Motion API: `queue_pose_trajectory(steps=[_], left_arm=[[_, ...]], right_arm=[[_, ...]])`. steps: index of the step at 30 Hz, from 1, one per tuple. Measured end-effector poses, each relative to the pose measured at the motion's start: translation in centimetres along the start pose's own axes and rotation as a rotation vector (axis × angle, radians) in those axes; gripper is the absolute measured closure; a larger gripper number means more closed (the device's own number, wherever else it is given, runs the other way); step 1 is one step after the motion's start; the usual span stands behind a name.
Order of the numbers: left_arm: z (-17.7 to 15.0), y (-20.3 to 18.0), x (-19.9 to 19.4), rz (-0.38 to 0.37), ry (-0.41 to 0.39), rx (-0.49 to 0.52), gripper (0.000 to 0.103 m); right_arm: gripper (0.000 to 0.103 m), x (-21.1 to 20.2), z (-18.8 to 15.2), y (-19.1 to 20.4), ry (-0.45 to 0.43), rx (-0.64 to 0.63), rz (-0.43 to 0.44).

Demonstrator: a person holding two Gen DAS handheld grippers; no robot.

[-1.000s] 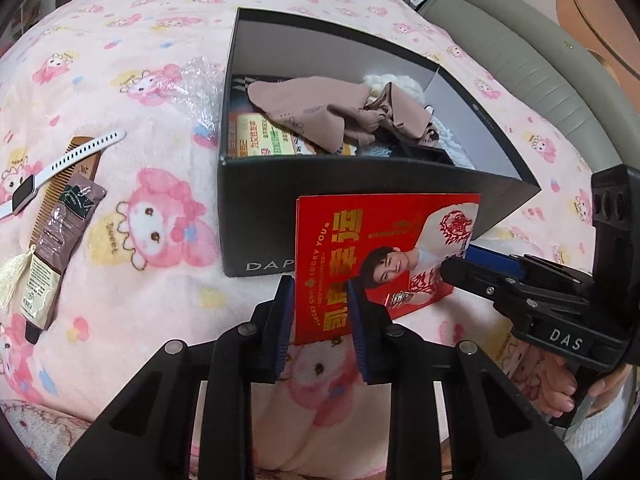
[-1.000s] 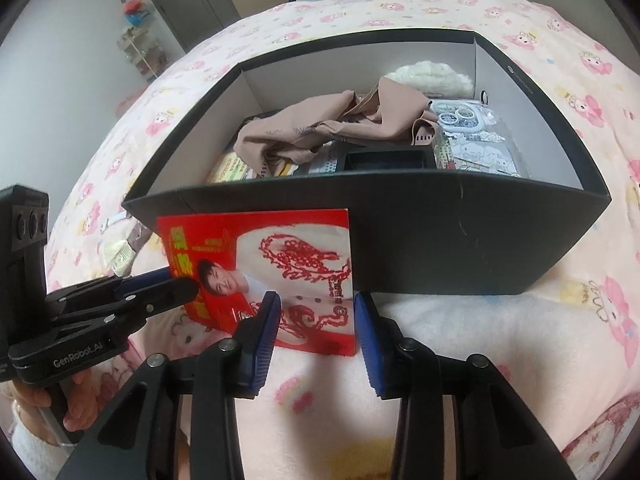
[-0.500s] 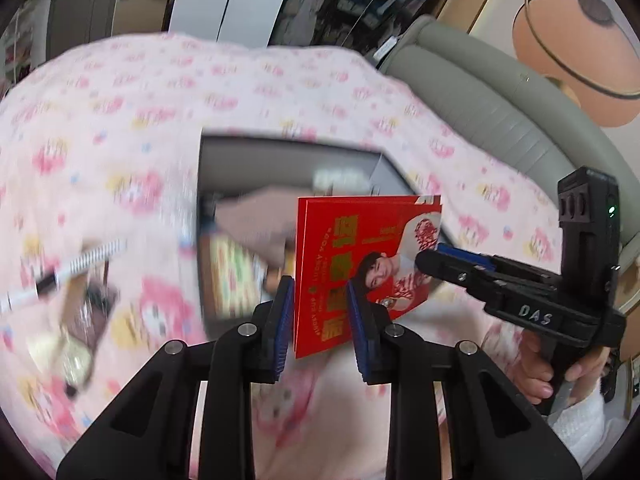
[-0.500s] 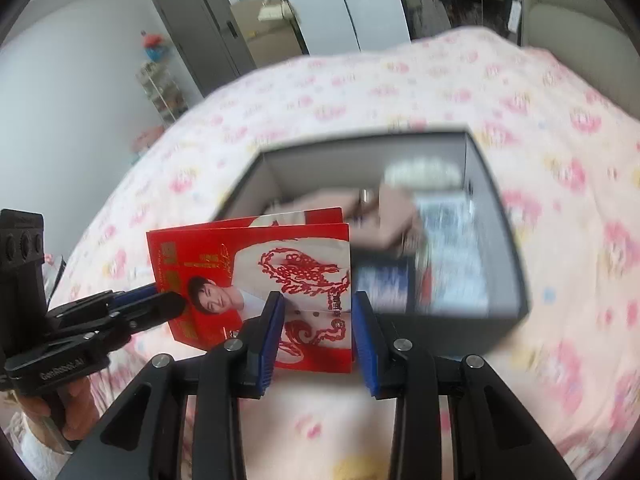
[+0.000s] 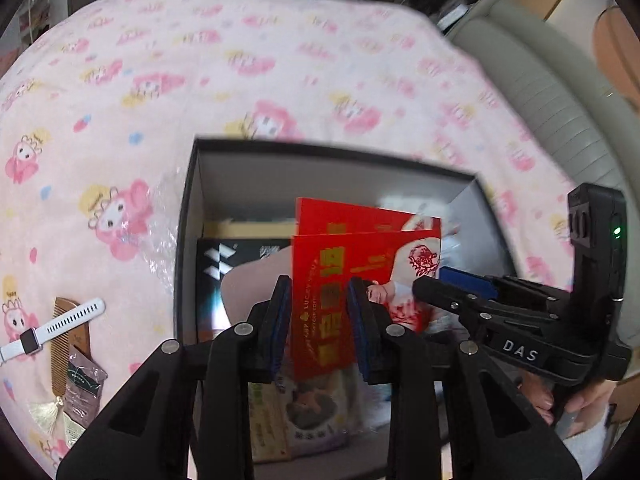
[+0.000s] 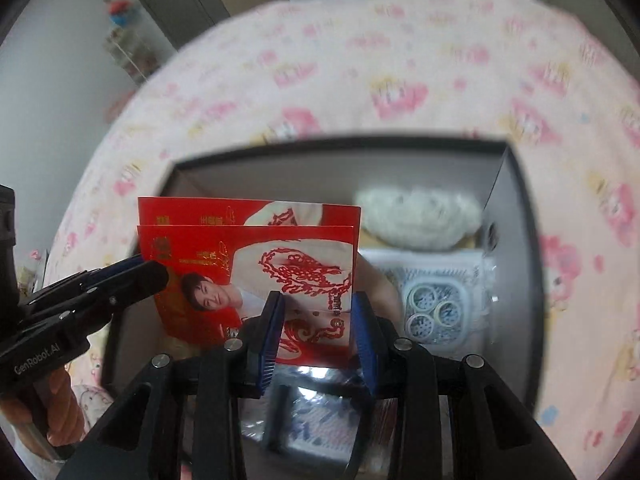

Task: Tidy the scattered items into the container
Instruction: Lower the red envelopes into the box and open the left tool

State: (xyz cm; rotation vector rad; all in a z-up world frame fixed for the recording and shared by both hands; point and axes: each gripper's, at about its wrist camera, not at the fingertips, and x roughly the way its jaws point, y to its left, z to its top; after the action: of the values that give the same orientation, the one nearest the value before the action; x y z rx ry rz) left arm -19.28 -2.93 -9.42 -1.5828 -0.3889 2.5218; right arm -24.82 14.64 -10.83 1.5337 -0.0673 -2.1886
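both grippers (left [image 5: 318,320], right [image 6: 316,334]) clamp the red envelopes [image 6: 256,264] above the box [image 5: 188,240].

Red packets [image 6: 256,256]: glossy printed paper; box [image 5: 188,216]: matt black card; blanket [image 5: 120,120]: soft fleece cloth; comb [image 5: 64,320]: wood; watch strap [image 5: 68,320]: smooth white plastic

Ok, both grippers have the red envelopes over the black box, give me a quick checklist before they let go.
1. Red printed paper envelopes above the open black cardboard box, inside its walls: ok.
2. Left gripper pinching the envelopes' left edge: ok.
3. Right gripper pinching the right edge: ok.
4. Landing spot free: not ok, beige cloth and other contents lie beneath.
5. Two envelopes aligned: not ok, the rear one sits higher.
6. White watch, wooden comb and sachet outside, on the pink blanket: not ok.
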Motion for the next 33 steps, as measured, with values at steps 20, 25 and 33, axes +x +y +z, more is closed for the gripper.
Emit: queue_pose_trajectory(steps=[20,25,33], left_arm=[[-1.3,-3.4,2.7,0.039,0.077,0.062,0.068],[-1.4,-3.0,4.2,0.040,0.127,0.047,0.068],[-1.4,-3.1,4.9,0.043,0.125,0.053,0.068]], right_arm=[[0.070,-0.3,-1.6,-1.0,-0.007,-0.021,0.039],[0.070,1.8,-2.0,-0.4,0.063,-0.051,-0.013],[0.070,3.3,-2.2,-0.8,0.114,-0.026,-0.015]])
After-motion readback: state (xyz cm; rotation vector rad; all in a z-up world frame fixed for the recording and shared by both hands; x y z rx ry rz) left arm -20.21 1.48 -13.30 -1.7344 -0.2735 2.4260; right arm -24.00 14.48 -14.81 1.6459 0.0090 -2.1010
